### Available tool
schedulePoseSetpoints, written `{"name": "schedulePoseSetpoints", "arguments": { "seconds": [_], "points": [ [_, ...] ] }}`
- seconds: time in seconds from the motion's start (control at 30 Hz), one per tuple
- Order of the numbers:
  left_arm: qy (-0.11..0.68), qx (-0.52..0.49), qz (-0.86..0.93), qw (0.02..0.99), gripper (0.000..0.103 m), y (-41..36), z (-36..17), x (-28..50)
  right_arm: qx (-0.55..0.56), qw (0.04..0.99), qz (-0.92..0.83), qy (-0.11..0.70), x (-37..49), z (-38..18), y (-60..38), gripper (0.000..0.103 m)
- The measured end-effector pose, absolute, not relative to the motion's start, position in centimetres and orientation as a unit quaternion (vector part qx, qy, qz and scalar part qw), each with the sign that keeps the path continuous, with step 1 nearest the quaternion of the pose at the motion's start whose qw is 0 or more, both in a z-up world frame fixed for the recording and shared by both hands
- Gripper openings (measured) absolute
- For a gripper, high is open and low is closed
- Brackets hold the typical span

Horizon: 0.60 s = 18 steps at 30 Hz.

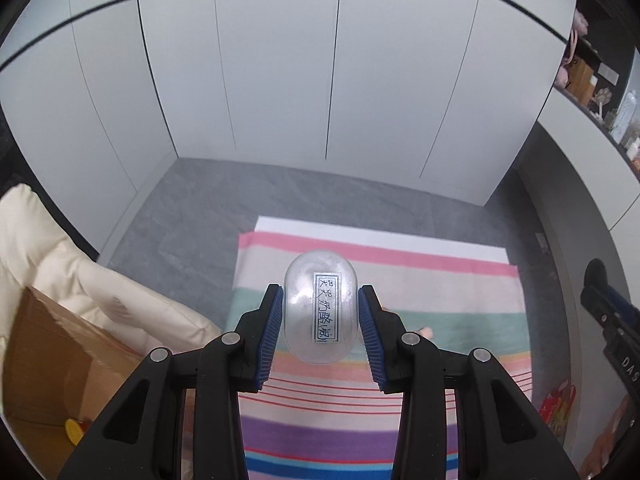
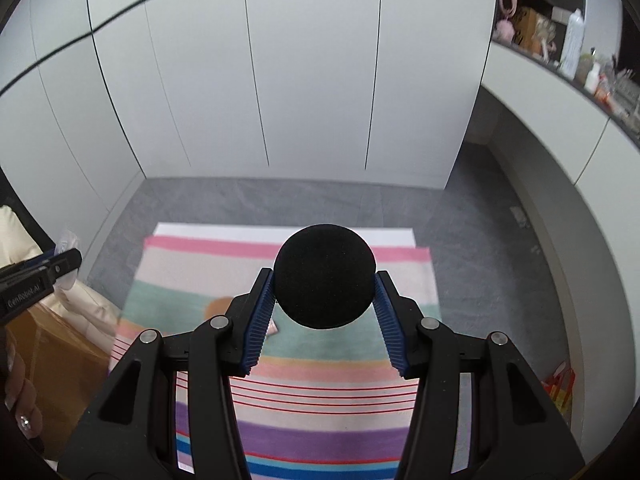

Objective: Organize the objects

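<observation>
the left gripper (image 1: 320, 320) is clamped on a clear plastic container (image 1: 320, 306) with a printed label, the right gripper (image 2: 325, 294) on a black ball (image 2: 324, 276); both are held above the striped towel (image 1: 440, 288). left of the towel lie a cream cushion (image 1: 60, 248) and a cardboard box (image 1: 52, 356); behind it stand white cabinet doors (image 1: 280, 72).

Looks like I'm working in someone's home, probably a bedroom or dressing area. Tall flat white wardrobe doors (image 1: 280, 60) fill the back wall above grey flooring (image 2: 480, 240), with a striped blanket (image 1: 440, 300) spread out on it. A cream padded cushion (image 1: 52, 248) sits at left, and a shelf (image 2: 560, 56) holds bottles and knick-knacks.
</observation>
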<state>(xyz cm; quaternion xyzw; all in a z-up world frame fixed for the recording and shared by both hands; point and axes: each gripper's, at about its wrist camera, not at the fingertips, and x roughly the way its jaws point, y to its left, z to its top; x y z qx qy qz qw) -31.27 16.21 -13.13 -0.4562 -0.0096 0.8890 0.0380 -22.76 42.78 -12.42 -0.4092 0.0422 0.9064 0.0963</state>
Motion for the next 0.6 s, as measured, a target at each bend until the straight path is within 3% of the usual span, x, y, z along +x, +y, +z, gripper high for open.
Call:
{"name": "schedulePoseSetpoints", "arguments": {
  "seconds": [0.4, 0.6],
  "points": [
    [0.000, -0.415, 0.909, 0.033, 0.039, 16.0, -3.3, -25.8, -0.368, 0.090, 0.925, 0.035, -18.2, -3.5, 40.5, 0.052],
    [-0.006, -0.405, 0.913, 0.040, 0.040, 15.9, -1.0, -24.2, -0.358, 0.079, 0.930, 0.033, -16.5, -1.4, 40.0, 0.052]
  ]
}}
